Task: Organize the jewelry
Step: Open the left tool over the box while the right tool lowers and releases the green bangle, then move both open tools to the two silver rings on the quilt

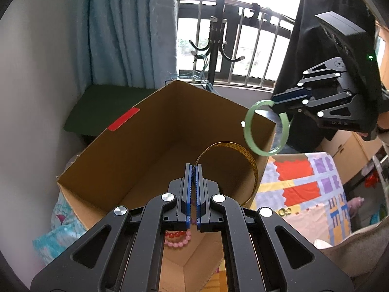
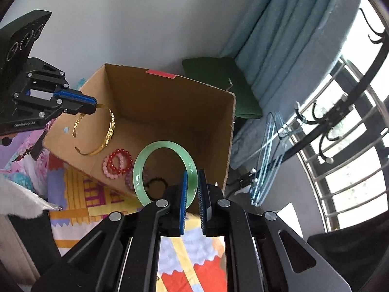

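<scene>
A pale green jade-like bangle point(image 2: 145, 170) was clamped in the right gripper point(image 2: 192, 189) above the open brown cardboard box point(image 1: 145, 131), and a thin gold open cuff bracelet point(image 2: 107, 131) was pinched in the closed left gripper point(image 1: 193, 189) over it. Red and pink bead bracelets point(image 2: 118, 163) already lay inside, so sorting seemed well underway; two small pieces point(image 1: 285, 211) remained on the patterned quilt point(image 1: 304, 189). Blue curtains point(image 1: 126, 29) and a barred window point(image 1: 243, 48) stood behind.

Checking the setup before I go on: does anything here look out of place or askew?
Yes: the cardboard box lies tipped on its side on the patterned cloth, its opening facing the hand-held grippers. The bead bracelets rest on its lower wall near the open edge, where they might slide out.
</scene>
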### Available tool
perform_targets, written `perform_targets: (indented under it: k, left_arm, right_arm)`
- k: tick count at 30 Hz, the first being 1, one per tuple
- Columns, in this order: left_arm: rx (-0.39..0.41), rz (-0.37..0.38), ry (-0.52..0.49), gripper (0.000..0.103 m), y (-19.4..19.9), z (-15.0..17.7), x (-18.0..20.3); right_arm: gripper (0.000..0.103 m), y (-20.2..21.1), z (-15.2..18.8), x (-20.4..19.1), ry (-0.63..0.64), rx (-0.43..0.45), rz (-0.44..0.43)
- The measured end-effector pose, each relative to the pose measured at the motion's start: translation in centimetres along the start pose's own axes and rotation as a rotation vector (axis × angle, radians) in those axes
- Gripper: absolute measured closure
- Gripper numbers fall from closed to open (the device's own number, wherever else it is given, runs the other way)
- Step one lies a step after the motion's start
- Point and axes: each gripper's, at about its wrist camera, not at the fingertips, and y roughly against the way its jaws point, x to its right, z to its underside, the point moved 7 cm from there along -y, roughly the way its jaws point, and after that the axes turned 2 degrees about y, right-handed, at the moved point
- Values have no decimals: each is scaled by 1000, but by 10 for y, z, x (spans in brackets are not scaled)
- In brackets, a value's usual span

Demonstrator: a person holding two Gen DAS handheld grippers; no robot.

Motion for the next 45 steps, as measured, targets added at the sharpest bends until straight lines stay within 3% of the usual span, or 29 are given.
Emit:
perform_targets:
  k: [21,23,27,28,30,31,39,41,42,43,45]
  left_arm:
    - [-71,-46,63,101,-16,23,-35]
    - [-79,-50,69,100,-18,25,-37]
    - [-93,-69,90,97,-20,27,-46]
    - [-102,-79,96,89,-20,28,-48]
    - [-102,-116,109,47,-19,29,-54]
    - [-95,-134,113,18,-18,28,-57]
    - [-74,-119,106,15,-9,24,-53]
    - [-68,-104,97,15,-6,23,-47]
    - [-61,-95,92,15,-4,21,-43]
    - [-54,-89,88,15,-3,19,-39]
    - [-33,-66,78,15,1,13,-30]
  right_arm:
    - [93,-40,-23,-17,0,-27,-45]
    - [102,-42,-24,-21,1,-30,-50]
    - [102,-41,-28,-23,1,-21,-44]
    - [102,-40,-29,-23,4,-21,-41]
    - [101,-37,-30,-23,-5,-12,-35]
    - [101,-35,-31,-23,-14,-7,-34]
    - [99,-17,-21,-16,-51,12,-16]
    - [85,-10,-14,-11,-78,20,0]
    - [67,-5,-9,-8,-98,26,9]
    - [58,-2,-5,-5,-112,31,10]
    - [58,5,6,-2,-137,41,9]
